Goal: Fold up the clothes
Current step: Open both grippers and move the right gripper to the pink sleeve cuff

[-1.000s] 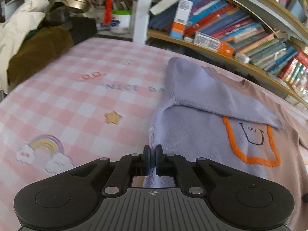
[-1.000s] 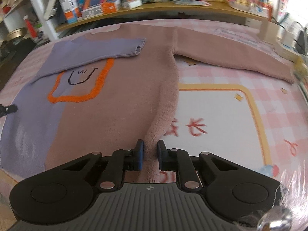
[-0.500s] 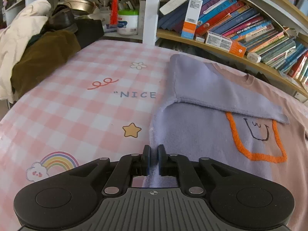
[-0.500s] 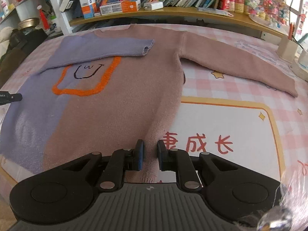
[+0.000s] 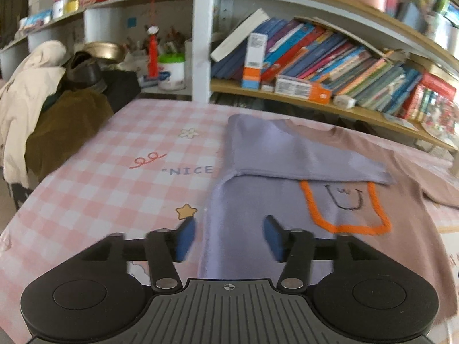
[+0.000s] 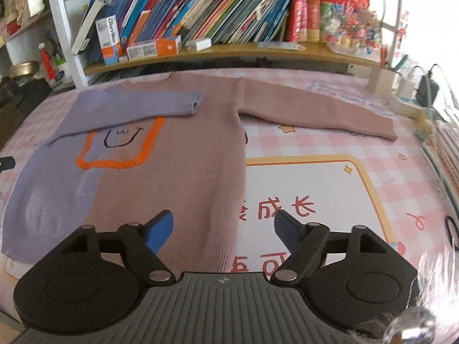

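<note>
A lilac and dusty-pink sweater [image 6: 183, 172] with an orange-outlined smiley patch [image 6: 120, 146] lies flat on the pink checked cloth [image 6: 330, 149]. Its lilac sleeve [image 6: 137, 106] is folded across the chest; the pink sleeve [image 6: 315, 109] stretches out to the right. My right gripper [image 6: 223, 226] is open above the pink bottom hem, holding nothing. In the left wrist view the sweater [image 5: 258, 200] shows its lilac half, and my left gripper [image 5: 229, 238] is open over the lilac hem edge, empty.
Bookshelves [image 6: 218, 20] packed with books run along the far edge. A heap of cream and brown clothes [image 5: 37, 106] sits beyond the table's left side. A charger and cables [image 6: 424, 89] lie at the far right. Bare checked cloth [image 5: 114, 177] spreads left of the sweater.
Both grippers were shut on the sweater's bottom hem; now both have opened and let it go. The cameras have lifted and tilted up, and the hem lies flat.
</note>
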`<action>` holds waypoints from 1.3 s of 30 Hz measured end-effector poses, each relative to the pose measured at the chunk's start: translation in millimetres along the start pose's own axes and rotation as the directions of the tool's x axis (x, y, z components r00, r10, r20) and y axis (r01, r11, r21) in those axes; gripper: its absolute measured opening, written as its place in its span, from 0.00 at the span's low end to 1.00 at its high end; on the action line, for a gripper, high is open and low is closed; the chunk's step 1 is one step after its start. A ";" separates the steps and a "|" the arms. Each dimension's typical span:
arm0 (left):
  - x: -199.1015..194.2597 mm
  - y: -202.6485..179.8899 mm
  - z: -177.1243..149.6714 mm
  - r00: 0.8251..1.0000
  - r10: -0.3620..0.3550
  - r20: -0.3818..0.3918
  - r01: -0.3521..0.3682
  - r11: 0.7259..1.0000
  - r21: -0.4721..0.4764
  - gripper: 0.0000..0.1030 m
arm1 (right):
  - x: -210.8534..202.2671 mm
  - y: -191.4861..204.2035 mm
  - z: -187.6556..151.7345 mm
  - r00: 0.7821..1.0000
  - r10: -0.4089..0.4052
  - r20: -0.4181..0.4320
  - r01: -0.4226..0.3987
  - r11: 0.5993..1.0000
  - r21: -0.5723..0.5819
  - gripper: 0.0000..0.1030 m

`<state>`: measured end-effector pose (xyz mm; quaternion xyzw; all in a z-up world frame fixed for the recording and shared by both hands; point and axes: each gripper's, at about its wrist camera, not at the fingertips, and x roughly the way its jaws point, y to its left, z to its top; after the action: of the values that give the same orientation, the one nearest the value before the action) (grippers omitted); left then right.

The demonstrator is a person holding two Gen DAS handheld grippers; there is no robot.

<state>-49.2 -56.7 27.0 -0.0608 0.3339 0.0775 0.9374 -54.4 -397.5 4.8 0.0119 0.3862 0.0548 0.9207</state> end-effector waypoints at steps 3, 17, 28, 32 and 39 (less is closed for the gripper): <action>-13.4 -5.1 -7.2 1.000 -0.023 0.007 0.023 1.000 0.019 0.77 | -11.2 4.0 -6.1 0.999 -0.033 0.028 0.032 0.999 0.023 0.83; -26.4 -27.7 -37.8 0.985 -0.168 -0.043 0.173 0.974 0.149 0.87 | -54.0 16.1 -44.0 0.987 -0.159 0.035 0.156 0.985 0.078 0.86; -20.9 -44.1 -34.7 0.978 -0.203 -0.051 0.208 0.964 0.168 0.88 | -66.4 -7.2 -43.8 0.973 -0.224 0.054 0.213 0.964 0.161 0.86; -16.2 -55.3 -33.2 0.984 -0.171 -0.054 0.177 0.972 0.153 0.88 | -62.2 -21.4 -38.3 0.973 -0.225 0.052 0.212 0.960 0.181 0.87; -7.3 -76.4 -30.5 0.992 -0.110 -0.061 0.117 0.985 0.125 0.88 | -43.3 -51.4 -24.4 0.981 -0.186 0.053 0.174 0.969 0.174 0.87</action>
<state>-59.4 -137.4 13.0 -0.0212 0.3591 0.0008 0.9330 -97.2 -453.9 15.2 0.0565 0.3569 -0.0621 0.9304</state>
